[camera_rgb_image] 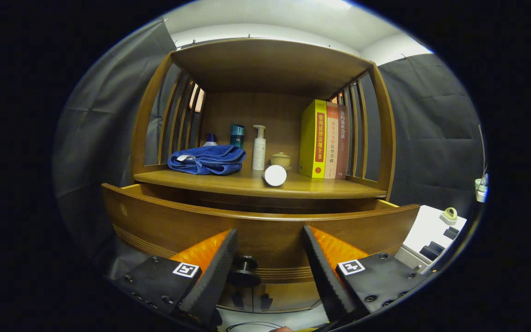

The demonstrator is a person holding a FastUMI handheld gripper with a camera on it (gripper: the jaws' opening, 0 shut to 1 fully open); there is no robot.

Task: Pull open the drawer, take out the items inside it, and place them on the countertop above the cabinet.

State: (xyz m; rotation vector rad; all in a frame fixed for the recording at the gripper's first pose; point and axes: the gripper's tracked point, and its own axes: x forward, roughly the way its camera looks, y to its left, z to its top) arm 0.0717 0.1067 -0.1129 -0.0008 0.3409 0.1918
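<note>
The hand-held gripper (269, 258) faces the front of a wooden cabinet with its two fingers spread wide apart and nothing pressed between them. The drawer (261, 226) stands pulled out toward the fingers, its curved wooden front panel running across just beyond their tips; its inside cannot be seen from this angle, so whatever it holds is hidden. The round dark knob (244, 272) on the drawer front sits in the gap between the fingers, close beside the left finger (215, 272), and whether the two touch cannot be told; the right finger (321, 272) is well apart from it. Above and behind the open drawer lies the table (228, 182), the cabinet's wooden top, roofed by an upper shelf and flanked by slatted sides. On it, to the left, rests a folded blue towel (208, 160), with a small bottle (209, 139) and a teal cup (237, 135) behind it. Near the middle stands a white pump bottle (259, 148), upright, with a small lidded jar (280, 159) just beside it and a white cylinder (275, 175) lying on its side near the table's front edge. To the right three books (325, 139) stand upright together against the slats, the yellow one outermost. Below the drawer, lower cabinet doors (265, 297) show between the fingers.
</note>
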